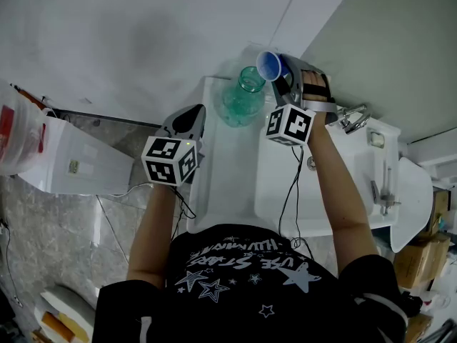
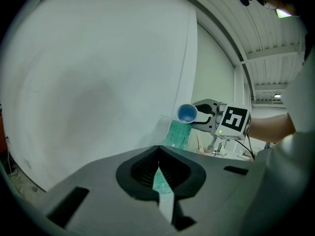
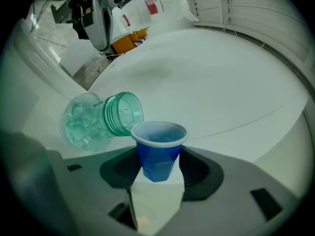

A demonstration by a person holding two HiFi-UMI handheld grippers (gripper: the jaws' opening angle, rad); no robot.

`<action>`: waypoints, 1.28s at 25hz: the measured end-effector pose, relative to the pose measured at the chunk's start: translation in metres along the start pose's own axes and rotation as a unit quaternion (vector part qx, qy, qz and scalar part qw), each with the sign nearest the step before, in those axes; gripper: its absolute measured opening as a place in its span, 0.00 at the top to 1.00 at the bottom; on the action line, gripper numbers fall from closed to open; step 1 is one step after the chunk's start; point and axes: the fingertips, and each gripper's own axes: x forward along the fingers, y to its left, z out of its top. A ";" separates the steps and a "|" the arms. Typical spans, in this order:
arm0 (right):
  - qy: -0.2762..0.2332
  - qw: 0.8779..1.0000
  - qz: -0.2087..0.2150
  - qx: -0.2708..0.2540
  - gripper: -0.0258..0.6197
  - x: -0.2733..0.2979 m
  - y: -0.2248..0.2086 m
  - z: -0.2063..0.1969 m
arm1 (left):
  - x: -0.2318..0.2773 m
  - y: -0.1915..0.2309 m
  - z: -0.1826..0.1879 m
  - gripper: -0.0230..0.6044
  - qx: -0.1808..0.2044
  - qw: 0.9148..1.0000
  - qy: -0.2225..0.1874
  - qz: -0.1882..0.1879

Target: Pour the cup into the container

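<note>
— Which step is this?

— The pour itself, I'd say. The right tongs (image 1: pixel 283 76) are clamped on the small blue plastic cup (image 3: pixel 158 150), which is tipped well over with its rim just beside the open threaded mouth of the green see-through jar (image 1: pixel 243 98). The jar stands upright on the white surface (image 1: pixel 228 170), with pale crushed bits inside it.

— Is anything running out?

— No stream shows (and I can't tell what the cup holds).

— And the left tongs (image 2: pixel 158 167)?

— Their tips are together with nothing between them, and they hang well apart from the jar.

— So what next?

— Probably more roll of the wrist, with the cup's lip over that narrow mouth. The jar isn't braced, so a knock against its neck could shift it.
</note>
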 end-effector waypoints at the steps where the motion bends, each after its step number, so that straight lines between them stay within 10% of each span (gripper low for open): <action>1: 0.000 1.000 -0.001 -0.002 0.59 0.000 0.000 0.000 | 0.000 0.000 0.000 0.95 -0.001 1.000 0.000 0.000; 32: 0.023 0.999 -0.019 -0.013 0.59 -0.005 -0.005 -0.001 | -0.006 0.000 -0.007 0.94 -0.020 1.000 -0.008 -0.004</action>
